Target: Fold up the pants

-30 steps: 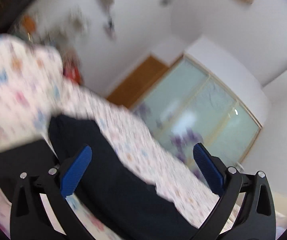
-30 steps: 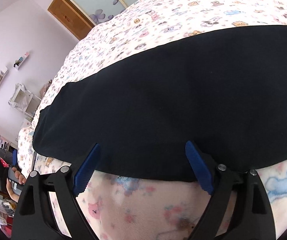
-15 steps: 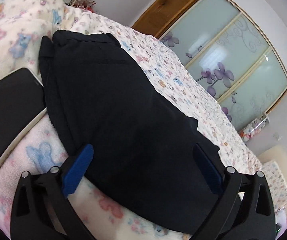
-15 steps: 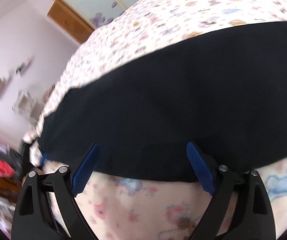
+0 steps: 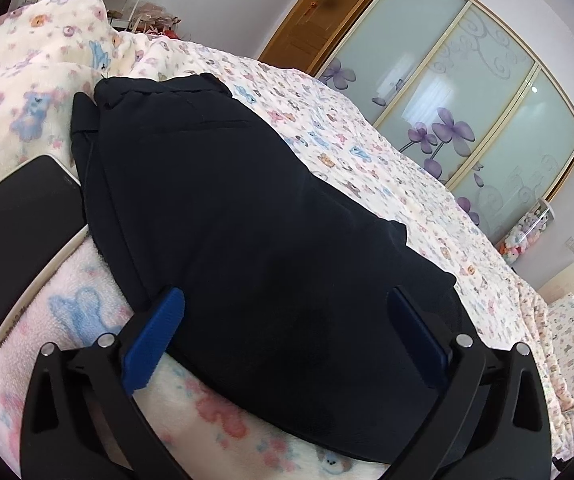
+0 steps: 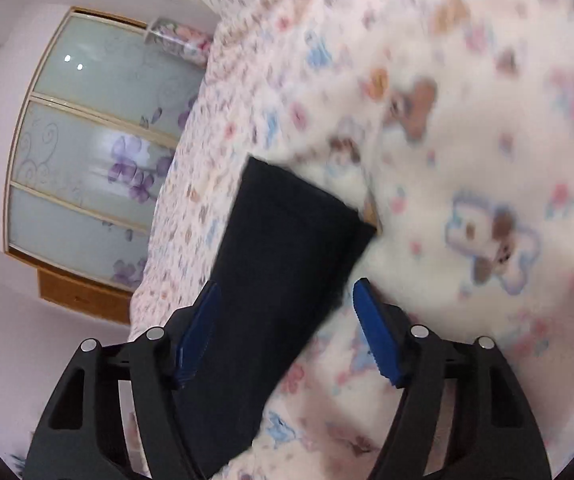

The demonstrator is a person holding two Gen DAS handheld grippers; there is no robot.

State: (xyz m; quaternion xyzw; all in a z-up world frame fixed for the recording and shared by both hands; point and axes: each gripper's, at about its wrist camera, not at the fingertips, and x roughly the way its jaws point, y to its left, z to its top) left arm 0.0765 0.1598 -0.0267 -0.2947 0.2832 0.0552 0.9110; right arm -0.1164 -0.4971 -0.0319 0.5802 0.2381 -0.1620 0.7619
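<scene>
Black pants (image 5: 223, 216) lie flat along the bed, waistband at the far end in the left wrist view. My left gripper (image 5: 285, 326) is open and empty, its blue fingers either side of the near part of the pants. In the right wrist view the leg end of the pants (image 6: 287, 248) runs up from between my fingers. My right gripper (image 6: 285, 332) is open and empty, low over the leg, hem a little ahead.
The bed has a cartoon-print fleece blanket (image 5: 79, 312) and sheet (image 5: 367, 152). A black tablet (image 5: 11, 216) lies left of the pants. A frosted sliding wardrobe (image 5: 467, 80) and wooden door (image 5: 311, 28) stand behind.
My left gripper swung down from facing the room to face the pants. My right gripper turned sharply from the pants' side to the leg end, and its view is blurred.
</scene>
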